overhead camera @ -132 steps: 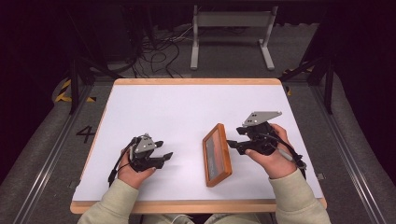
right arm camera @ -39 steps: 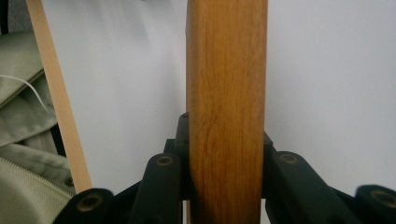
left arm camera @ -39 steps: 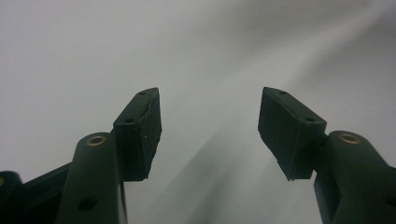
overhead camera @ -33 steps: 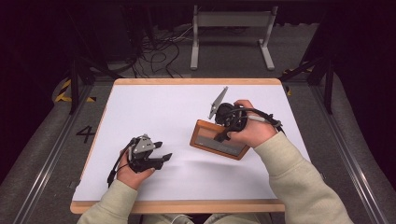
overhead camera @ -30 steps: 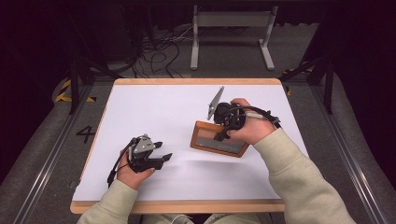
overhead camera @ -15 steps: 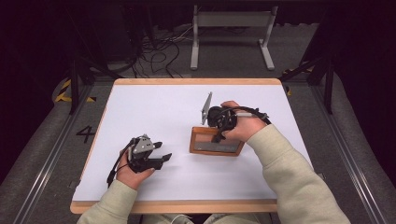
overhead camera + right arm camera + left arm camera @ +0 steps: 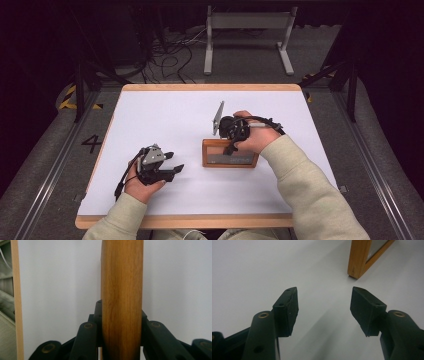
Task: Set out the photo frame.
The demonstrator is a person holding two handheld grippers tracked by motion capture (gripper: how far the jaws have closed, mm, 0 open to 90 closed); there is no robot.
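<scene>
A rectangular wooden-framed board with a grey face (image 7: 230, 159) is being gripped by the right gripper (image 7: 231, 148) near the middle of the white table top (image 7: 165, 115). In the high view the frame is being held with its long edges running across the table, its lower edge appearing to rest on the white surface, though actual contact cannot be confirmed from this angle. In the right gripper view the warm brown wooden edge (image 7: 122, 300) is seen running straight up between the two black jaws, which are being pressed against it from both sides, so the right gripper is clenched on the frame. A light wooden border of the table (image 7: 17, 302) is being shown at the left of that view.

The left gripper (image 7: 167, 170) is being held low over the near left part of the table, well apart from the frame. In the left gripper view (image 7: 324, 310) its jaws are being kept spread wide with nothing between them and only white surface beneath; one corner of the wooden frame (image 7: 359, 260) is being shown ahead and to the right.

A small strip of writing seems to be printed on the grey face of the board, but it is too small and blurred to be read. A dark numeral "4" (image 7: 92, 144) is being shown on the grey floor left of the table. A grey metal stand (image 7: 249, 30) and loose black cables (image 7: 170, 55) are seen beyond the far edge.
</scene>
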